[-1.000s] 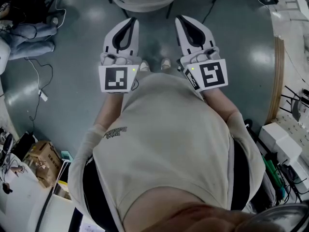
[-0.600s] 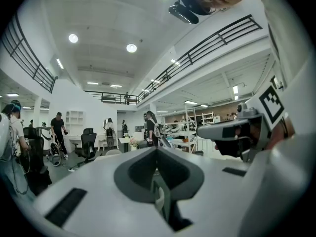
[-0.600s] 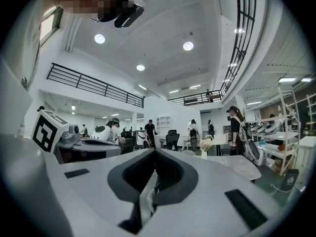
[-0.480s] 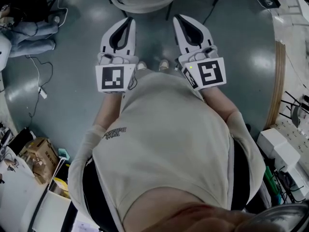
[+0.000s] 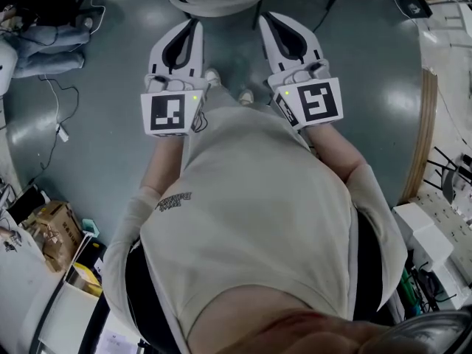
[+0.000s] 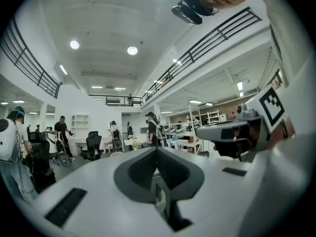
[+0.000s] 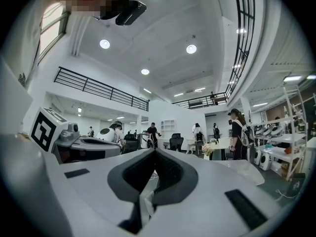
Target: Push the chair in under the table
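1. My left gripper [image 5: 193,24] and right gripper [image 5: 265,19] have jaws pressed together, holding nothing, level and side by side over the floor [image 5: 110,146].
2. Just ahead of their tips stands the chair [image 5: 215,0], its curved edge facing me.
3. I'd set both tips on that edge evenly and push straight; the table is out of view.

Bare floor [image 5: 232,46] ran open between the left gripper [image 5: 193,22] and the right gripper [image 5: 264,17], both closed, straight to the chair [image 5: 214,7], whose seat rim stood just ahead of both tips. At the left a cable [image 5: 60,131] and clothes [image 5: 44,46] lay well clear of that lane. At the right curved what looked like a table edge [image 5: 425,124], also well apart. Boxes [image 5: 51,231] crowded the lower left.
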A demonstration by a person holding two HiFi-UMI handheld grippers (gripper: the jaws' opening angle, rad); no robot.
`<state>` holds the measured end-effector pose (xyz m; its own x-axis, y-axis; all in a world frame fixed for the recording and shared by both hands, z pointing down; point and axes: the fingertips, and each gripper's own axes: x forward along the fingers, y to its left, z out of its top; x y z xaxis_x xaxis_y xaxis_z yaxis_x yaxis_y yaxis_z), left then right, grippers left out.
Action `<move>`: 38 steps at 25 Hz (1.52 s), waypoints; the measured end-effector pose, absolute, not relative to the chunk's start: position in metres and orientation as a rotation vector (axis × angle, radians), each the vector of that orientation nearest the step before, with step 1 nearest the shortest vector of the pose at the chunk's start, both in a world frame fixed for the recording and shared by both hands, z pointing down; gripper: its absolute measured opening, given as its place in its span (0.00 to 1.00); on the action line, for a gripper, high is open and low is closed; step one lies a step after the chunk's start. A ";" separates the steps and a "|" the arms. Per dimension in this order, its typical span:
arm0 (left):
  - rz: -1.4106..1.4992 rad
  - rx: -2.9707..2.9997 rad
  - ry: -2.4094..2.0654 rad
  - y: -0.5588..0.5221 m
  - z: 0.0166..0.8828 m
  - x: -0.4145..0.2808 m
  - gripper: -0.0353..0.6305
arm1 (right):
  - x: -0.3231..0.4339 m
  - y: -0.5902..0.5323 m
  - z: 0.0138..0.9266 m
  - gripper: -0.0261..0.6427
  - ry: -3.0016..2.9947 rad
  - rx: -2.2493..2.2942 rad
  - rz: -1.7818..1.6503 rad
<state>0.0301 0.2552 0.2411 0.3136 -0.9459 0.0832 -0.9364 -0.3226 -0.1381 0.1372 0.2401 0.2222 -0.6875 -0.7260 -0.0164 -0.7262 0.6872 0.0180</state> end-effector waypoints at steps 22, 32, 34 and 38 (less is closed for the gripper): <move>-0.156 -2.489 1.847 0.172 0.244 -0.014 0.07 | 0.085 0.161 0.239 0.05 2.927 -1.222 0.000; -0.177 -2.568 1.797 0.089 0.255 -0.070 0.07 | 0.031 0.080 0.249 0.05 2.923 -1.311 -0.041; -0.175 -2.584 1.773 0.074 0.255 -0.082 0.07 | 0.019 0.066 0.250 0.05 2.921 -1.338 -0.036; -0.180 -2.615 1.715 0.049 0.257 -0.103 0.07 | 0.001 0.043 0.249 0.05 2.914 -1.392 -0.021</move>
<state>-0.1029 0.0486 0.2569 0.3937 -0.9147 0.0912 -0.9137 -0.4003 -0.0704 0.0006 0.0430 0.2494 -0.6255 -0.7756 0.0848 -0.7767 0.6293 0.0263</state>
